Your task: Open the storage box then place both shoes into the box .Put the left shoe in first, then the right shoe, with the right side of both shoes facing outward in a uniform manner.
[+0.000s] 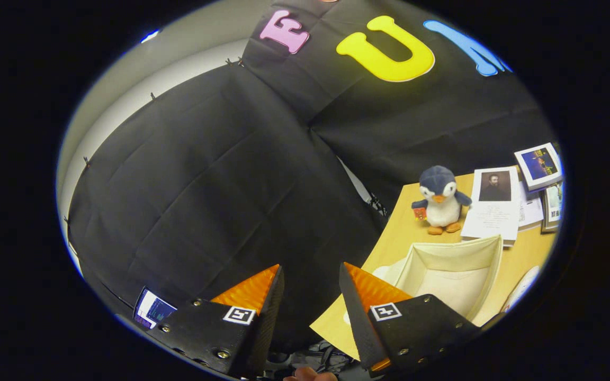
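The hand-held gripper (310, 275) is held open and empty, off the bench (527, 259) edge. Just beyond the right finger, the storage box (487, 264) is seen open. A shoe probably must be fetched next. A plush penguin (441, 199) is seen farther back.

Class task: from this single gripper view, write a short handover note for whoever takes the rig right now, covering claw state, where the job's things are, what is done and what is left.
Claw: open, fingers apart, holding nothing, aimed mostly at the black cloth wall past the table's corner.
Storage box: cream fabric, already open, on the wooden table beside and just beyond one finger. No shoe can be seen inside it.
Behind the box: a plush penguin and a stack of books.
Done: box open.
Left: find the shoes, put in the left one, then the right, right sides facing outward.
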`<state>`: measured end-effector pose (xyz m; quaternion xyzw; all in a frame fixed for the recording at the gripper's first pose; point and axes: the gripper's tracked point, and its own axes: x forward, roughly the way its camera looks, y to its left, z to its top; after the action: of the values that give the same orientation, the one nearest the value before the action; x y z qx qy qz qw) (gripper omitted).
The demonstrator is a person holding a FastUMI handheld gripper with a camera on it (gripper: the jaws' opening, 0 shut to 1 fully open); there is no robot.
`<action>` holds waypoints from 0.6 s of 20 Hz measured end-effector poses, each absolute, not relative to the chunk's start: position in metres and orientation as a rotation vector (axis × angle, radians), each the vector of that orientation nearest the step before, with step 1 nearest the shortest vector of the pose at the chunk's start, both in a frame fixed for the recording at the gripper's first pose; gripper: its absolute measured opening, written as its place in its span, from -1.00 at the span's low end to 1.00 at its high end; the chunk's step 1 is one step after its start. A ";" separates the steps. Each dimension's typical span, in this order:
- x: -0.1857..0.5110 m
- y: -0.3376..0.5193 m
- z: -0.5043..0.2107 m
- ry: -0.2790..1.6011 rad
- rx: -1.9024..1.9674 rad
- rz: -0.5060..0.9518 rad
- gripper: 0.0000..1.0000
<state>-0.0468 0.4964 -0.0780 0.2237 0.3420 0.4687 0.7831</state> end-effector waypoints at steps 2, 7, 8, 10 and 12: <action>-0.042 0.464 -0.078 0.708 0.447 0.978 0.28; -0.032 0.393 -0.065 0.631 0.410 0.913 0.41; -0.028 0.378 -0.064 0.618 0.403 0.896 0.59; -0.023 0.350 -0.066 0.604 0.376 0.847 0.78; -0.015 0.313 -0.077 0.592 0.330 0.783 0.78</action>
<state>-0.0154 0.3132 -0.0772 0.1578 0.2830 0.3741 0.8689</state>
